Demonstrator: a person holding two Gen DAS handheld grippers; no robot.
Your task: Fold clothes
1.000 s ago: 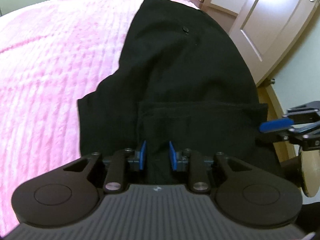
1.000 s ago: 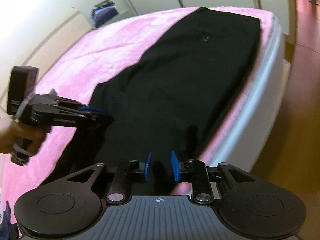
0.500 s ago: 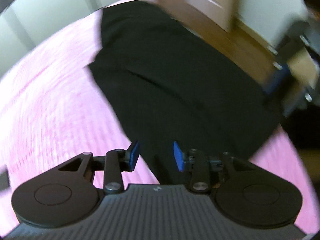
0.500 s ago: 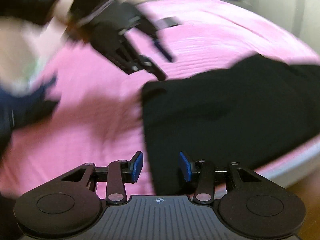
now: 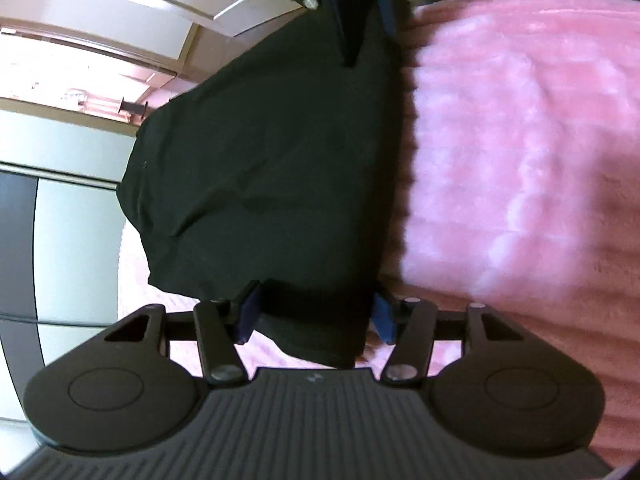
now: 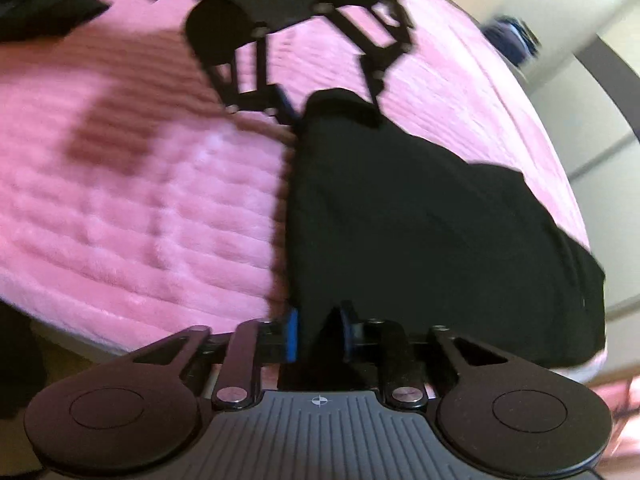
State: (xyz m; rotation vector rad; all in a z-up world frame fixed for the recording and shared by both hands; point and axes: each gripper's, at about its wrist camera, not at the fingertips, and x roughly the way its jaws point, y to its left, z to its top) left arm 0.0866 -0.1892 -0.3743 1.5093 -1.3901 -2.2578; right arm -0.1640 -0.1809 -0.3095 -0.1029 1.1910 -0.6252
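A black garment (image 5: 260,160) lies folded on the pink blanket (image 5: 520,160) of a bed. My left gripper (image 5: 315,318) straddles one corner of it. Its jaws are opening, the cloth lies loose between the blue pads, and the gripper stands open. The right gripper (image 5: 356,4) faces it from the garment's opposite end. In the right wrist view the garment (image 6: 420,240) runs away from my right gripper (image 6: 319,334). Its jaws are closing, with a bunched fold of black cloth pinched between the pads. The left gripper (image 6: 332,100) shows at the far end.
The pink blanket (image 6: 140,200) spreads wide on one side of the garment. The bed's edge (image 6: 80,340) and the floor lie close to the right gripper. Pale wardrobe doors (image 5: 60,220) stand beyond the bed. Folded blue clothes (image 6: 508,40) sit on a far shelf.
Both grippers swept sideways and rolled, and now face each other across the garment's ends. The left jaws widened. The right jaws widened, then narrowed onto the cloth.
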